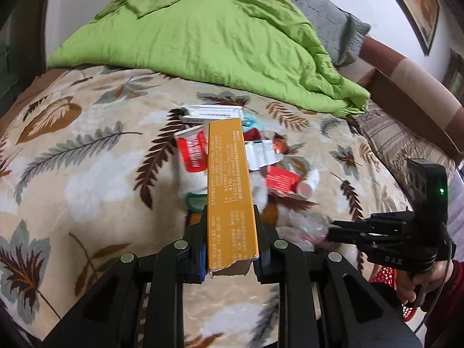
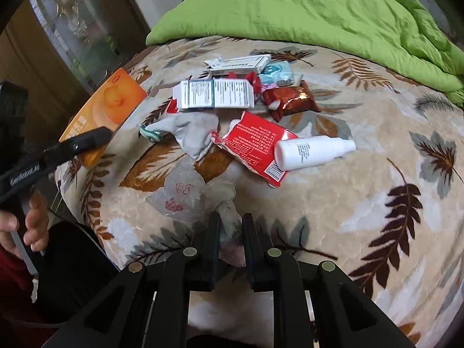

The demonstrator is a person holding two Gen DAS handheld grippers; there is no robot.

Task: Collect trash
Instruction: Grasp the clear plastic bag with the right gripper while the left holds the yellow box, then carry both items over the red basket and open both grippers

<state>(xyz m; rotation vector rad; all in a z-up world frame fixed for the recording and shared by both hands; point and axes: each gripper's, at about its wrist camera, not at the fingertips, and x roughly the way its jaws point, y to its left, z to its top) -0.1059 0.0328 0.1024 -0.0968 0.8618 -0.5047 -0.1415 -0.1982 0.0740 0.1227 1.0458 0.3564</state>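
My left gripper (image 1: 231, 216) is shut on a long orange carton (image 1: 229, 185) and holds it above the bed; the carton (image 2: 104, 110) and the left gripper (image 2: 87, 140) also show at the left of the right wrist view. My right gripper (image 2: 230, 220) is shut on a crumpled clear plastic bag (image 2: 185, 194) at the near edge of the trash pile; it also shows in the left wrist view (image 1: 330, 229). The pile holds a white bottle (image 2: 313, 152), a red packet (image 2: 255, 145), a white box (image 2: 214, 94), a grey cloth (image 2: 191, 130) and a dark red wrapper (image 2: 293, 97).
The trash lies on a leaf-patterned blanket (image 2: 362, 203) on a bed. A green quilt (image 1: 203, 37) is heaped at the back, with a grey pillow (image 1: 327, 20) behind it. A red mesh basket (image 1: 385, 278) shows low at the right, beside the bed.
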